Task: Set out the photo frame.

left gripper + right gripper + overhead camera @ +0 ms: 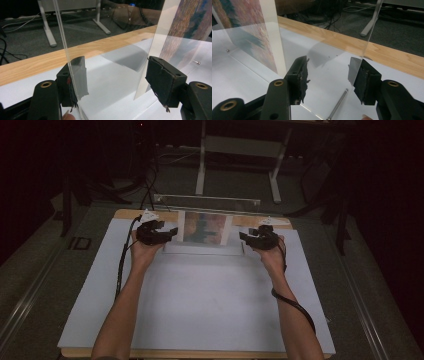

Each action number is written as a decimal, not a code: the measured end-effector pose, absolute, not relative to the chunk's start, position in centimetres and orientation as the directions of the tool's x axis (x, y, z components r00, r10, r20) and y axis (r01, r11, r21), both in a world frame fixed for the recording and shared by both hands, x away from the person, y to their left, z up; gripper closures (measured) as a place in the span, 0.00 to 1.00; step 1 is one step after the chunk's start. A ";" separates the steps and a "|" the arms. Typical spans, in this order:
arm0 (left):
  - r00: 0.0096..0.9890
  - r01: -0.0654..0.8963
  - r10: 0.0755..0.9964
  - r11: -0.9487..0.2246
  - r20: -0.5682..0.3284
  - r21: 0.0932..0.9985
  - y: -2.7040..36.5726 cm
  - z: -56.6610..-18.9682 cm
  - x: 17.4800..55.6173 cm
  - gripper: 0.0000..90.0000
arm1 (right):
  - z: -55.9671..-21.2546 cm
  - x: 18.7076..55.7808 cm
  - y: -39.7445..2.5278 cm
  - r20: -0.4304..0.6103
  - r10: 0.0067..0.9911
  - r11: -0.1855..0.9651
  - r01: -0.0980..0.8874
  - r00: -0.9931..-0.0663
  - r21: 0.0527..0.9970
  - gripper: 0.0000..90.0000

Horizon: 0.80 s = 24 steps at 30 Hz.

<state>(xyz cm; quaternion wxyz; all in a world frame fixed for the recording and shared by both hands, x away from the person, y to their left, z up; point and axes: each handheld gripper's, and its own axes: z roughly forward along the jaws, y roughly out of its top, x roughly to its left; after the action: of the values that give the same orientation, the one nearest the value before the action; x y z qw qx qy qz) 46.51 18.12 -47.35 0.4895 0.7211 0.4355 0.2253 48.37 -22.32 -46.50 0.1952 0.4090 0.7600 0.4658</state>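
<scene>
Two clear acrylic sheets [207, 202] stand upright at the far edge of the worktop [200, 295], sandwiching a printed picture [202, 227]. My left gripper [159, 234] and right gripper [252, 239] sit at the frame's two side edges. Jaws on both are apart; each straddles a sheet edge without clamping. A metal pin [337, 105] lies loose on the worktop, another small one [197, 62] nearby. Judgement: frame is aligned, fastening not done; the pins remain to be fitted.
</scene>
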 end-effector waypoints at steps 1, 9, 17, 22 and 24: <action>0.517 0.415 0.850 -0.140 -0.107 0.899 18.1 -47.3 46.5 0.35 | -46.5 48.3 -22.3 0.084 0.805 0.232 0.441 -0.588 0.867 0.54; 0.514 0.430 0.850 -0.141 -0.113 0.892 18.1 -47.1 46.4 0.36 | -46.3 48.2 -22.3 0.087 0.805 0.234 0.449 -0.586 0.862 0.54; 0.513 0.433 0.851 -0.144 -0.111 0.890 18.0 -46.9 46.3 0.36 | -46.2 48.0 -22.3 0.081 0.808 0.239 0.451 -0.583 0.860 0.54; 0.515 0.437 0.849 -0.144 -0.116 0.888 18.0 -46.8 46.0 0.36 | -46.1 47.7 -22.3 0.081 0.807 0.237 0.447 -0.585 0.863 0.55; 0.516 0.445 0.848 -0.147 -0.118 0.884 18.1 -46.6 45.9 0.36 | -46.0 47.6 -22.4 0.088 0.803 0.236 0.451 -0.590 0.861 0.56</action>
<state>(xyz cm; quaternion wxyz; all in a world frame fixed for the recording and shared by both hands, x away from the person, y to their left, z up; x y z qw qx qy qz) 45.86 18.09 -46.59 0.4785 0.7273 0.4444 0.2111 47.56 -22.44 -45.95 0.1906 0.4108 0.7628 0.4616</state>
